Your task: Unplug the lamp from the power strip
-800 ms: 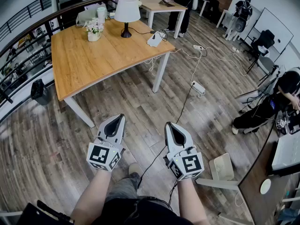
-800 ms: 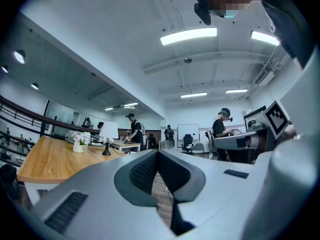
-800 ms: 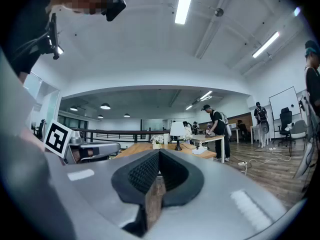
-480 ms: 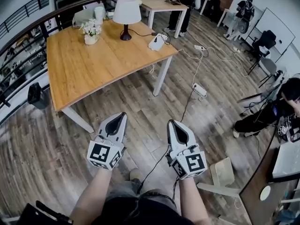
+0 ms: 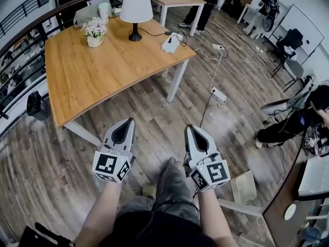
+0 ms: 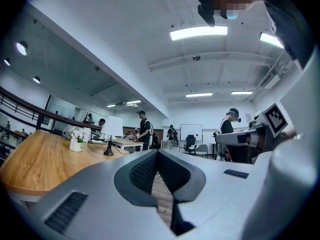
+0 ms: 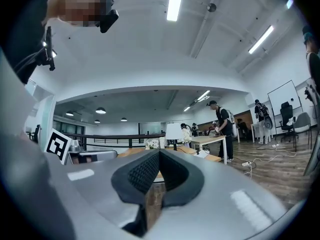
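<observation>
Seeing my left tongs and right tongs both pinched closed, empty, near me; lamp and power strip on the far bench.

person's leg newly forward in the head view, table and lamp a little nearer
</observation>
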